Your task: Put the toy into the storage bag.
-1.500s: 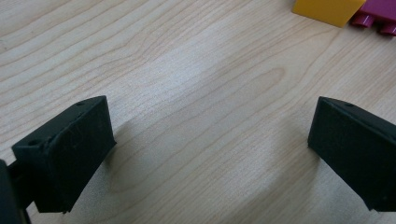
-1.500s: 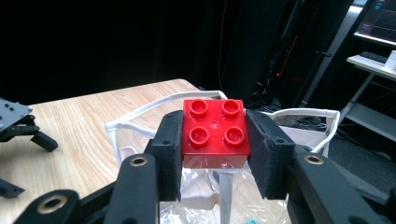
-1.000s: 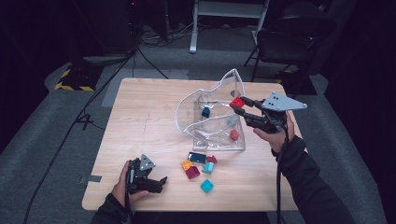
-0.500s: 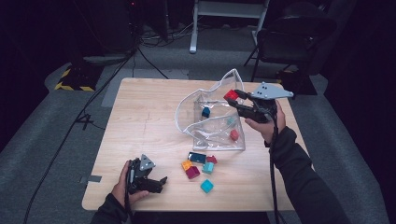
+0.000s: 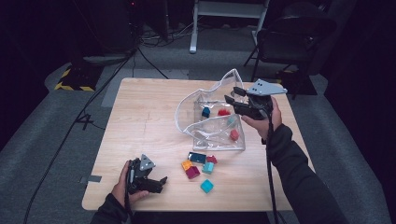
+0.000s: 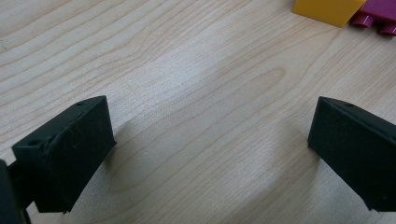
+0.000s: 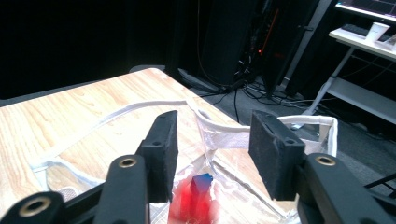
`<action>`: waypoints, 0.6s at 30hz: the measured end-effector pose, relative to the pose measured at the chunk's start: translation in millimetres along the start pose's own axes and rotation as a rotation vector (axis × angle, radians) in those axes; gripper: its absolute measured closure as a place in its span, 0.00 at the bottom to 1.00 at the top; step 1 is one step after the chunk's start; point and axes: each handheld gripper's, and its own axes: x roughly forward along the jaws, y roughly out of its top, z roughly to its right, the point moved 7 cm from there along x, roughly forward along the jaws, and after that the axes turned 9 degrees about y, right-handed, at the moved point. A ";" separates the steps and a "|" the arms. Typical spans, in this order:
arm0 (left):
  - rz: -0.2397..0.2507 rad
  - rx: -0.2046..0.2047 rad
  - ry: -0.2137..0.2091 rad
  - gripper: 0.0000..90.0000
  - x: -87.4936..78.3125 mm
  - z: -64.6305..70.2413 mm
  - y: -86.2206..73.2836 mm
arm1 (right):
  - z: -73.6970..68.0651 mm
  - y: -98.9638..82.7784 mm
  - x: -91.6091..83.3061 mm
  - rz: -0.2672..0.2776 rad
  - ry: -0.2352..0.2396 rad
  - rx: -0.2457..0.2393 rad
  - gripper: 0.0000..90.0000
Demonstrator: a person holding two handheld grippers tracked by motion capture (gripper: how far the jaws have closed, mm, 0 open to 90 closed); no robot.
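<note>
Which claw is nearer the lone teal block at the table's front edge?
Left. The left claw rests on the table just to the left of the teal block. The right claw hangs over the clear bag, farther back.

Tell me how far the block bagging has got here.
Done: about four blocks lie in the clear bag, counting a red block under the right gripper, whose jaws have just been opening with nothing between them. In hand: nothing; the left gripper rests open on the table. Left: five loose blocks.

Clear glossy plastic bag [image 5: 212, 128], wooden table [image 5: 140, 121]
</note>
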 end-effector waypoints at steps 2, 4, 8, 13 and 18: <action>0.000 0.000 0.000 0.01 0.0 0.0 0.0 | -0.3 0.3 -1.2 0.003 -0.001 -0.001 0.58; 0.000 -0.001 0.000 0.01 -0.1 0.1 0.0 | -1.3 0.5 -2.9 0.007 0.000 -0.004 0.57; 0.000 -0.001 0.000 0.01 0.0 0.1 0.0 | -2.4 0.2 -8.9 0.013 -0.002 -0.014 0.56; 0.000 -0.001 0.000 0.01 0.0 0.1 0.0 | -1.4 -1.3 -19.3 0.025 -0.003 -0.013 0.54; 0.000 -0.001 0.001 0.01 -0.1 0.1 0.0 | -0.1 -4.2 -34.9 0.048 -0.007 -0.005 0.51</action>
